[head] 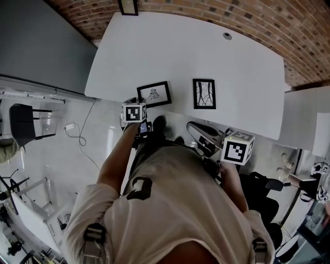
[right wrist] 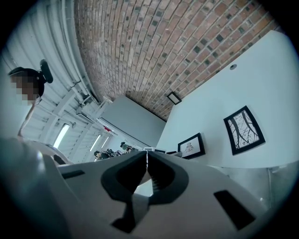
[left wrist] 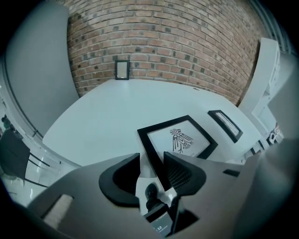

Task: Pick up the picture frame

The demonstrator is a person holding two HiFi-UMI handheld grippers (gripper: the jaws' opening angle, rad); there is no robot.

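Though between jaws, frame point(left wrist: 180, 140) corner hidden

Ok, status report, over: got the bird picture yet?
Left gripper open, astride bird frame near corner, no grip. Right gripper shut, empty. Not lifted: bird frame flat on table. Nothing blocking, over.

Plain room with a brick wall point(head: 206, 10)
Big white table point(head: 154, 46) against it, grey panel point(head: 41, 46) left, black chair point(head: 23, 121) on glossy pale floor point(head: 62, 170).

Office, brick wall point(head: 216, 13), white table point(head: 170, 46), chair point(head: 23, 121)
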